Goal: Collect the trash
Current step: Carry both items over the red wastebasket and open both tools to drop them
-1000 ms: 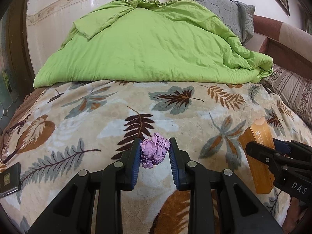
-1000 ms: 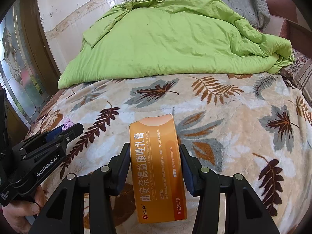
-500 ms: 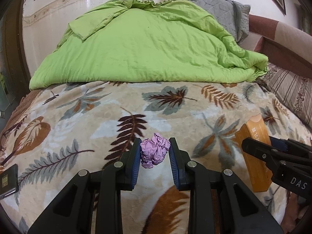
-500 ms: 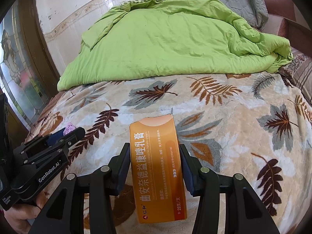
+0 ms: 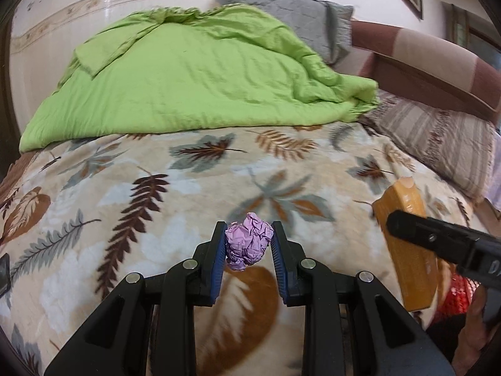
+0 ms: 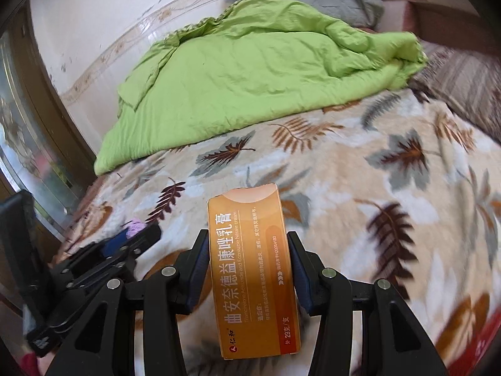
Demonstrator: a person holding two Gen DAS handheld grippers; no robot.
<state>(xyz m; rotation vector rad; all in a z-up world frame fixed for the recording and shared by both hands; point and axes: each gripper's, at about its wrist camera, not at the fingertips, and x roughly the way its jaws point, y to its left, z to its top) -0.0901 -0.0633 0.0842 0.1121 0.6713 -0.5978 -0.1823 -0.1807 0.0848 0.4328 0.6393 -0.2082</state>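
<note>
My left gripper (image 5: 249, 244) is shut on a crumpled purple paper ball (image 5: 249, 246) and holds it above the leaf-patterned blanket (image 5: 156, 188). My right gripper (image 6: 249, 250) is shut on an orange medicine carton (image 6: 253, 269) with Chinese print, also held above the blanket. The carton (image 5: 407, 238) and the right gripper show at the right edge of the left wrist view. The left gripper with the purple ball (image 6: 135, 227) shows at the lower left of the right wrist view.
A green quilt (image 5: 188, 78) is heaped at the far side of the bed with a grey pillow (image 5: 288, 9) behind it. A striped pillow (image 5: 438, 138) and the headboard lie at the right. A glass door (image 6: 22, 144) stands at the left.
Both grippers have moved back and turned right with their loads. The view has swung toward the striped pillow and headboard. Both grips are unchanged.
</note>
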